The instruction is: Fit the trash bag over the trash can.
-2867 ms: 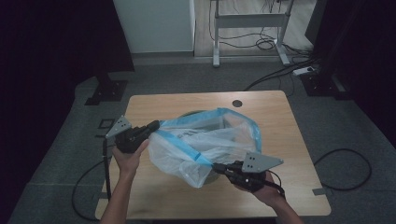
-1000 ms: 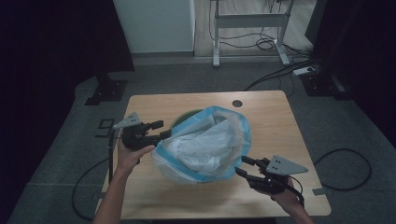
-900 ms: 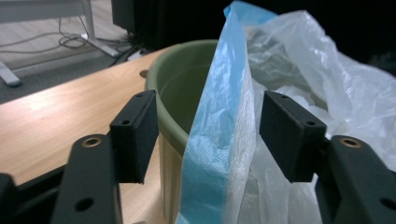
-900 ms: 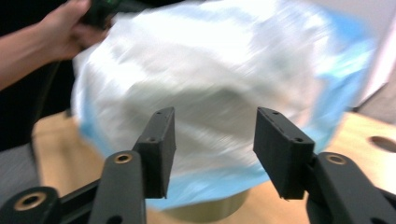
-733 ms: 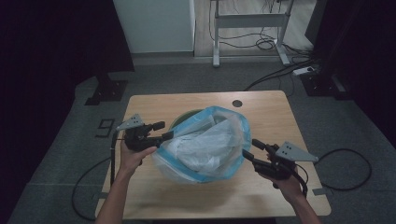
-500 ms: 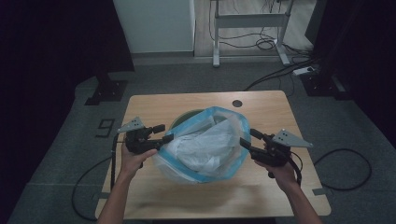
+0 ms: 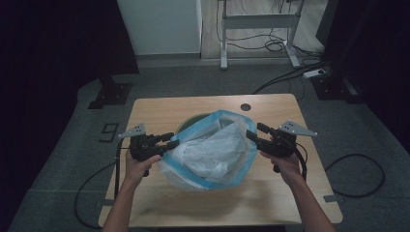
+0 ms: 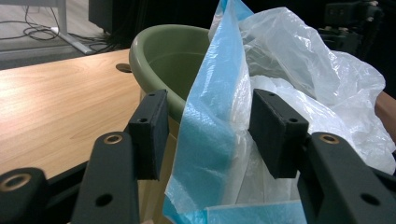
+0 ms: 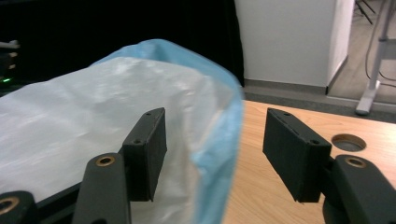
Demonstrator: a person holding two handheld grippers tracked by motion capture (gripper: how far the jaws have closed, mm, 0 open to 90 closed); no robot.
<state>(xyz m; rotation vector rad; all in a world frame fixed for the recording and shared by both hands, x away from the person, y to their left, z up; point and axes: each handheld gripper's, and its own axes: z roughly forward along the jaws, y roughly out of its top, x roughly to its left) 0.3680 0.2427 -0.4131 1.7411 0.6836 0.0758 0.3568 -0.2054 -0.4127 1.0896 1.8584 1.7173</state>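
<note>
A clear bag [image 7: 212,152] with a blue rim lies over a green bin [image 8: 163,56] in the middle of the table [image 7: 159,108]. The left gripper [image 7: 170,141] is at the bag's left edge; in the left gripper view its jaws stand wide apart with the blue rim [image 8: 212,121] between them, neither pad pressing on it. The right gripper [image 7: 252,135] is at the bag's right edge; in the right gripper view its jaws are also wide open, the rim passing between them, ungripped.
</note>
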